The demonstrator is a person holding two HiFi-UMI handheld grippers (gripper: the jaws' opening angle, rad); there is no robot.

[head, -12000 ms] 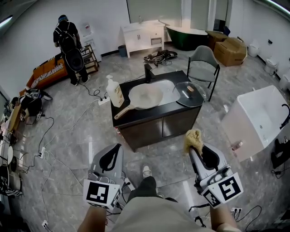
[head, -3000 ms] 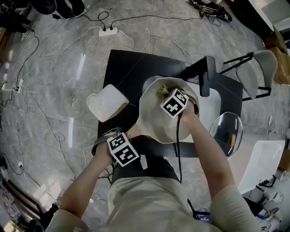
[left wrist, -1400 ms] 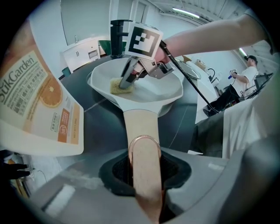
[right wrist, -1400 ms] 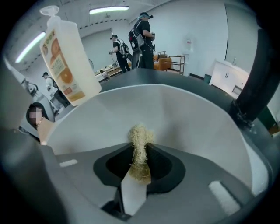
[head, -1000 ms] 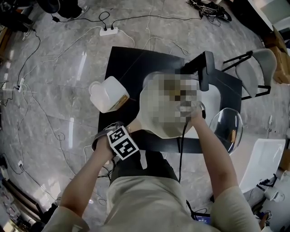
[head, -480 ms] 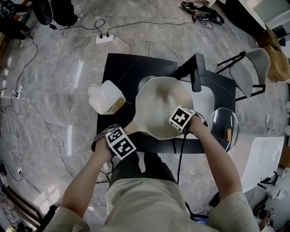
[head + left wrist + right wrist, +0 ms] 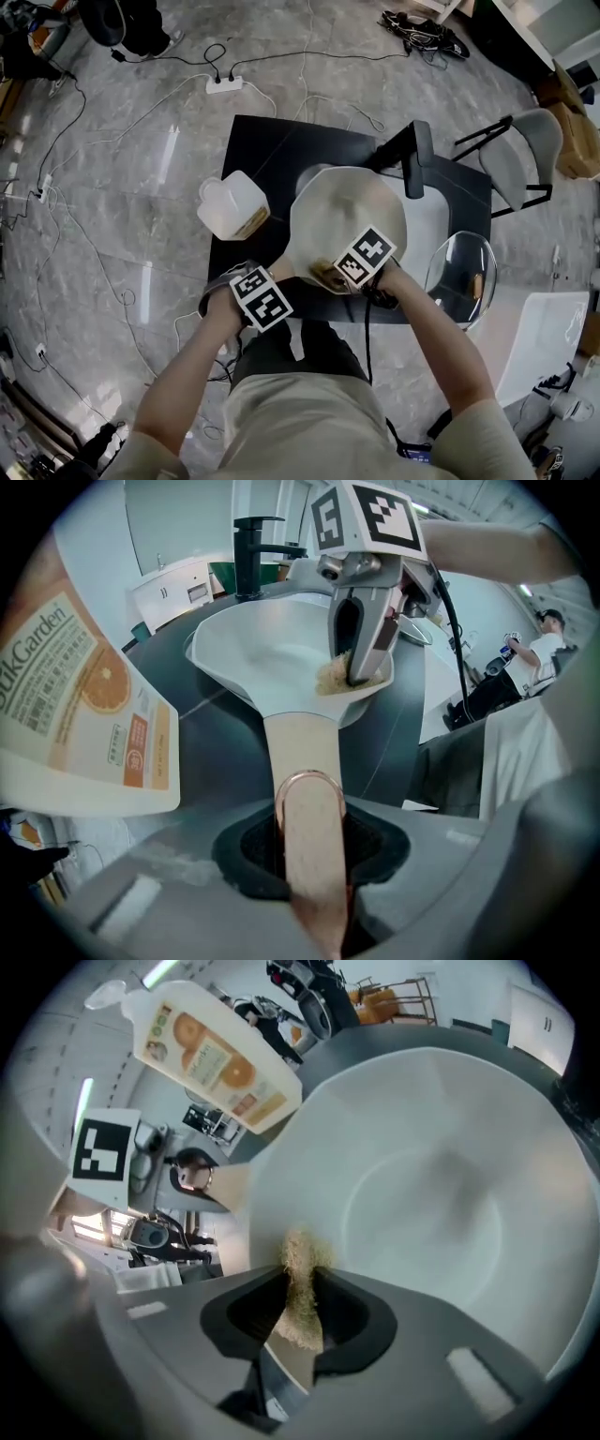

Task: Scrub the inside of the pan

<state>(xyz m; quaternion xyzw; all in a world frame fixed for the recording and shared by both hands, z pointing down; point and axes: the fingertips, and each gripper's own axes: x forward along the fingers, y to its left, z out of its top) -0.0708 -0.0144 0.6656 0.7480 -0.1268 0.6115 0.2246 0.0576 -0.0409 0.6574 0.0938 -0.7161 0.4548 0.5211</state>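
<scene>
The left gripper [image 7: 309, 855] clamps the handle [image 7: 302, 752] of the pan [image 7: 349, 211] on the black counter [image 7: 262, 150], and the right gripper [image 7: 298, 1290] clamps the scrub pad [image 7: 300, 1255] against the pan's near wall, where a too hard push could tip the pan or pull the pad out.

Your round cream pan [image 7: 342, 202], smooth and matt inside, its pale wood-look handle [image 7: 302, 752] ringed in shiny copper-coloured metal, a rough tan fibrous scrubber [image 7: 300, 1288] at the near rim, white plastic bottle [image 7: 232, 208] left of it
</scene>
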